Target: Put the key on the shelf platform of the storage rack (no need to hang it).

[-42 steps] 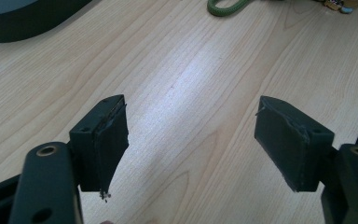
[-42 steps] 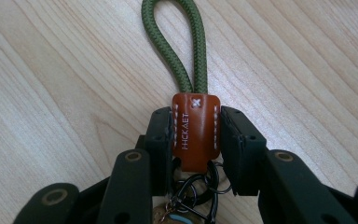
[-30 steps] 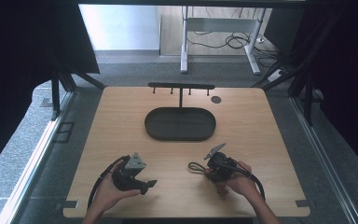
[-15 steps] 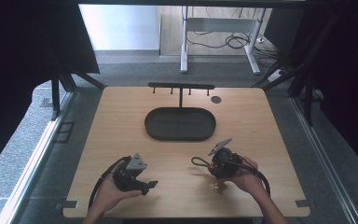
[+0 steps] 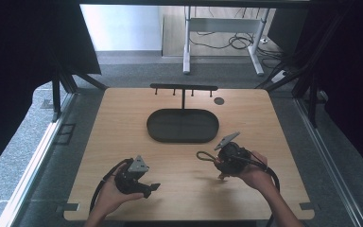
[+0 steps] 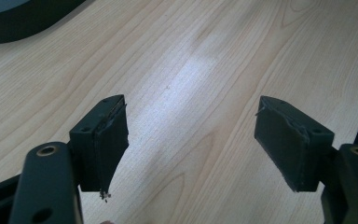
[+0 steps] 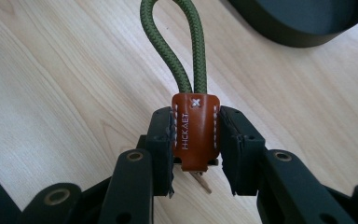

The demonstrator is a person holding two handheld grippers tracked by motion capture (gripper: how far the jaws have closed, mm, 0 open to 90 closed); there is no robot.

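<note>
My right gripper (image 7: 196, 122) is shut on a brown leather key fob (image 7: 195, 135) with white stitching. Its olive-green cord loop (image 7: 187, 56) sticks out ahead of the jaws, above the wooden table. From the high view, the right gripper (image 5: 218, 159) is held off the table at the front right, with the cord loop (image 5: 202, 155) pointing left. A hand holds my left gripper (image 5: 151, 187) low at the front left. In its own view the left gripper (image 6: 193, 112) is open, with only bare wood between the jaws.
A black oval tray (image 5: 183, 138) lies in the middle of the table (image 5: 123, 123); its rim also shows as the tray (image 7: 298, 21) and the tray (image 6: 18, 21). Behind it stands a black T-shaped hook rack (image 5: 183, 87), with a small dark disc (image 5: 219, 100) to its right.
The right gripper has risen from the table with the key fob in it, drifting slightly away from the front edge. The left gripper has stayed put.
</note>
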